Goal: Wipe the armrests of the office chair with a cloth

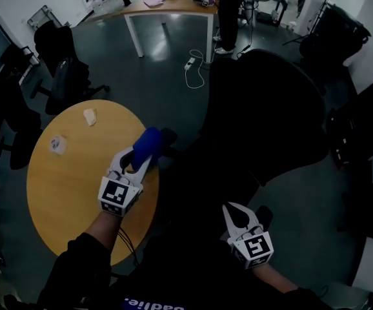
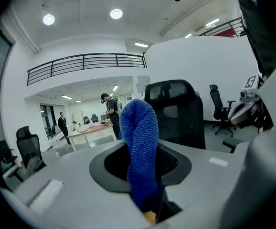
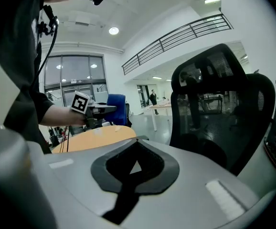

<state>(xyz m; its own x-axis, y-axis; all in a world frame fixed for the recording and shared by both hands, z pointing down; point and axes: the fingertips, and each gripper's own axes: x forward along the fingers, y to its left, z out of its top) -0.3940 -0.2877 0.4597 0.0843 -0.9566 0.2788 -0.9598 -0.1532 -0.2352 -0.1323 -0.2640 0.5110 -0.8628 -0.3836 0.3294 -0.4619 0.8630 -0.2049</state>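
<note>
My left gripper (image 1: 138, 161) is shut on a folded blue cloth (image 1: 149, 143), held at the edge of the round table beside the dark left armrest (image 1: 168, 136) of the black office chair (image 1: 264, 102). In the left gripper view the blue cloth (image 2: 140, 147) stands up between the jaws and hides part of the chair back (image 2: 176, 111). My right gripper (image 1: 230, 208) hangs low in front of me with its jaws shut and nothing in them. In the right gripper view the chair's mesh back (image 3: 214, 109) rises at the right, and the left gripper with the cloth (image 3: 110, 108) is at the left.
A round wooden table (image 1: 70, 186) stands at my left with two crumpled scraps (image 1: 90, 116) on it. More black chairs (image 1: 64, 76) stand at the left and right. A long table (image 1: 173, 8) with a person beside it lies farther off, and a cable (image 1: 196, 70) trails on the floor.
</note>
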